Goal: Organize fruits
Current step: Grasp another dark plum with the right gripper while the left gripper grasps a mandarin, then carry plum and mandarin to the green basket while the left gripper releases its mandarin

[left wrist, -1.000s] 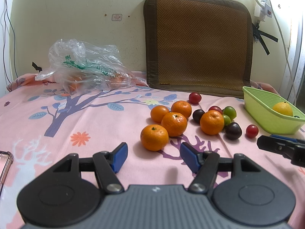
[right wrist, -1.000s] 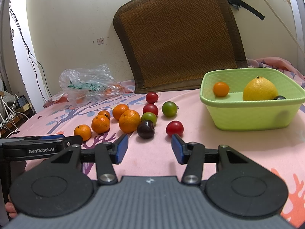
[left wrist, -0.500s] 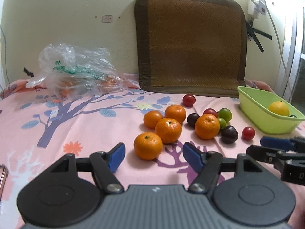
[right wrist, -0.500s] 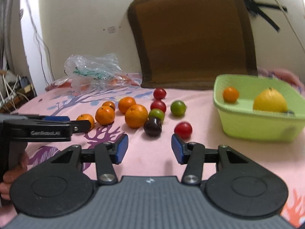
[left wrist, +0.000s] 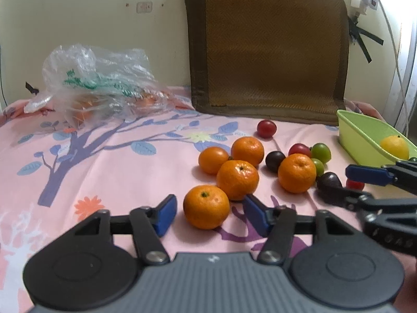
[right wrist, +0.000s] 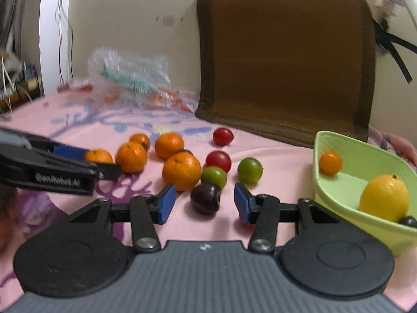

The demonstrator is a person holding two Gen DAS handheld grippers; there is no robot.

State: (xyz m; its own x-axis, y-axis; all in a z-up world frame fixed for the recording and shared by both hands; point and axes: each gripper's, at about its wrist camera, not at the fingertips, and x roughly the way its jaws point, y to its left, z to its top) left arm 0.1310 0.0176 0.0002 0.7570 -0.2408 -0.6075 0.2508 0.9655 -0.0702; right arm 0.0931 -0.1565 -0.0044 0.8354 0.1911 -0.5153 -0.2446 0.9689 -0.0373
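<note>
Several oranges, red tomatoes, green plums and dark plums lie together on the pink cloth. My left gripper (left wrist: 211, 215) is open, and the nearest orange (left wrist: 206, 206) sits between its blue pads. In the right wrist view that gripper (right wrist: 91, 161) comes in from the left around the same orange (right wrist: 99, 156). My right gripper (right wrist: 204, 204) is open too, with a dark plum (right wrist: 206, 198) between its fingers. A red tomato (right wrist: 246, 224) is mostly hidden behind its right pad. The green basket (right wrist: 322, 182) at the right holds a yellow citrus (right wrist: 384, 198), a small orange (right wrist: 330, 163) and a dark fruit (right wrist: 408, 221).
A clear plastic bag (left wrist: 96, 88) with oranges inside lies at the back left. A brown woven mat (left wrist: 268, 52) leans on the wall behind the fruit. Cables (left wrist: 391, 39) hang at the far right. A hand (right wrist: 7, 203) shows at the left edge.
Both grippers have moved forward into the fruit. The left one now straddles the nearest orange and the right one the dark plum. Both have stayed open.
</note>
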